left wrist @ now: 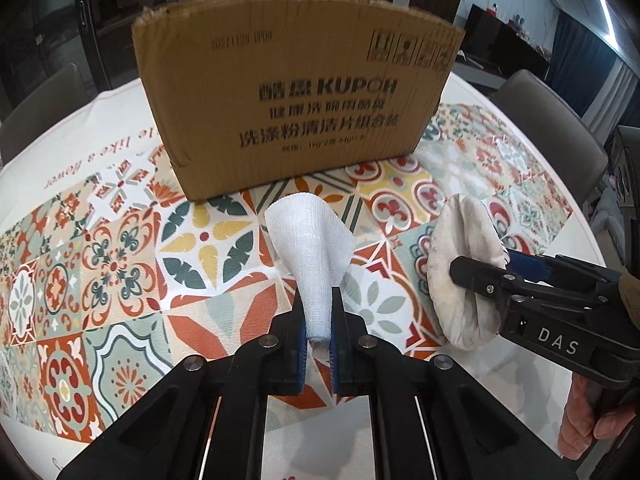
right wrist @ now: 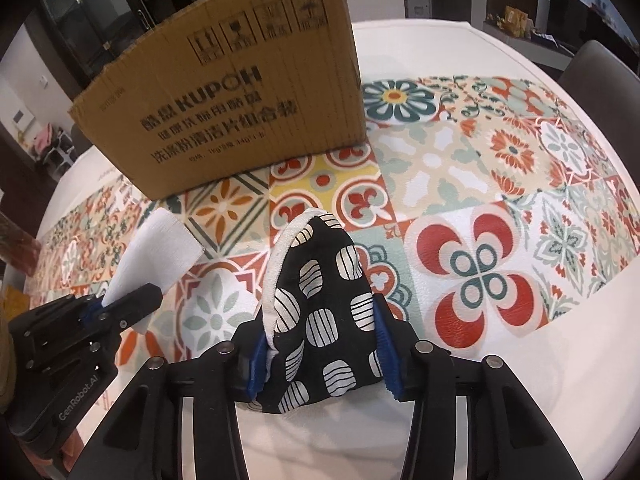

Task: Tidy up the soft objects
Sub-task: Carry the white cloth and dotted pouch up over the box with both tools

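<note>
My left gripper (left wrist: pixel 319 332) is shut on a white woven cloth (left wrist: pixel 310 248) and holds it up above the patterned tablecloth. In the right wrist view the same cloth (right wrist: pixel 156 252) sticks out of the left gripper (right wrist: pixel 106 306) at the left. My right gripper (right wrist: pixel 320 354) is shut on a round soft pad, black with striped white spots and a white rim (right wrist: pixel 320 300). In the left wrist view this pad shows its off-white underside (left wrist: pixel 460 268) in the right gripper (left wrist: pixel 486 276). A cardboard box (left wrist: pixel 296 100) stands behind both; it also shows in the right wrist view (right wrist: pixel 224 92).
The round white table carries a tile-patterned tablecloth (left wrist: pixel 120 264). Grey chairs stand at the far right (left wrist: pixel 556 120) and far left (left wrist: pixel 36 108). The table edge (right wrist: pixel 540 380) runs close on the right. Dark cabinets stand behind the box.
</note>
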